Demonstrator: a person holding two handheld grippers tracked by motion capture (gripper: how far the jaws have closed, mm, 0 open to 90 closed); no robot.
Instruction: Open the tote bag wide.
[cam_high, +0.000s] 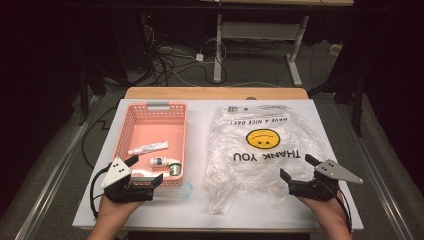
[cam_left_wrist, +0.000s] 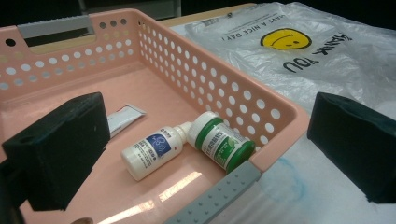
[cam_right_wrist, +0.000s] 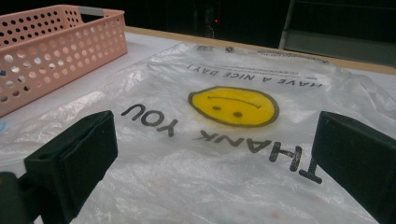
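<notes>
Presently both grippers idle with jaws wide, holding nothing: left gripper (cam_high: 146, 170) at the pink basket (cam_high: 125, 131) containing a tube (cam_high: 148, 147) and two bottles (cam_left_wrist: 189, 143); right gripper (cam_high: 298, 167) over the flat plastic bag (cam_high: 260, 150). Likely next: opening the bag, which calls for pinching its near edge.

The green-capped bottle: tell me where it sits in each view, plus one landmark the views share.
High view: green-capped bottle lies in the pink basket's near right corner, beside the white bottle.
Left gripper view: centre, by the basket's near corner.
Right gripper view: not in it.
Shared landmark: the yellow smiley face on the plastic bag.
</notes>
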